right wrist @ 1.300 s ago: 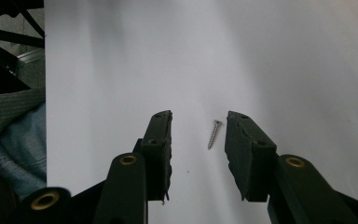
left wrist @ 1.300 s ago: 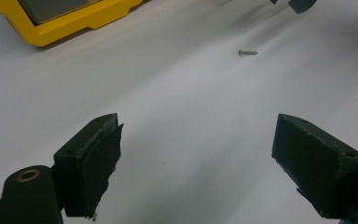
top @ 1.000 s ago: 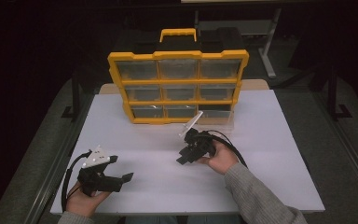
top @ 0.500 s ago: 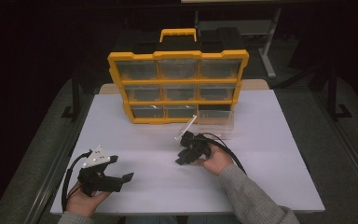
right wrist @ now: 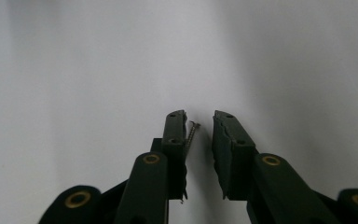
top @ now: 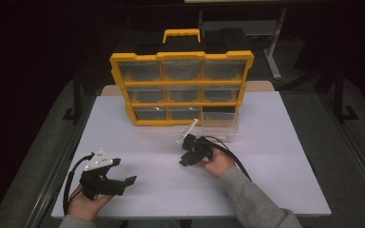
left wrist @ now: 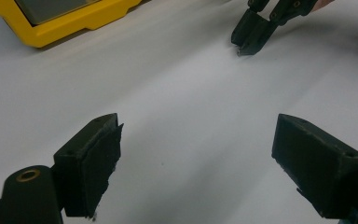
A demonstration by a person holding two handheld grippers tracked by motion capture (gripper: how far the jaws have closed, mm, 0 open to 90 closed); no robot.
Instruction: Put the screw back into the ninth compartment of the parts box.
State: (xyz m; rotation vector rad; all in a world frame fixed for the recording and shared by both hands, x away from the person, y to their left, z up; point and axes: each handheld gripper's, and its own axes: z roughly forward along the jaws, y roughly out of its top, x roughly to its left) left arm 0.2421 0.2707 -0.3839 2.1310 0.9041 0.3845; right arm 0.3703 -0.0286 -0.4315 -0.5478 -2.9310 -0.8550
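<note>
- My right gripper [top: 186,159] is low over the white table [top: 275,156], tips pointing down at the sheet, a little in front of the yellow drawer organizer [top: 180,88].
- In the right gripper view its jaws have just been closing. A narrow gap is left between them.
- Small screw [right wrist: 193,133] lies in that gap, on the table, slightly tilted, right against the left-hand jaw's inner face.
- The other jaw stands just clear of the screw, so the pads don't pinch it yet. Not a grip.
- From the left gripper view I see the same right gripper [left wrist: 251,39] far off, tips at the table surface, with a tiny dark speck under them. Too small to make out there.
- My left gripper [top: 121,175] sits near the table's front-left corner, well apart from the right one and from the screw.
- Left jaws stand wide apart, nothing between them, bare table below. One fingertip [left wrist: 91,161] shows a frayed pad edge.
- One clear drawer [top: 220,127] sits pulled out on the table at the organizer's lower right slot, just beyond my right hand [top: 216,164].
- Other drawers are in their slots. I can't read their contents.
- Black cable [top: 233,156] loops from the right gripper back past my sleeve.
</note>
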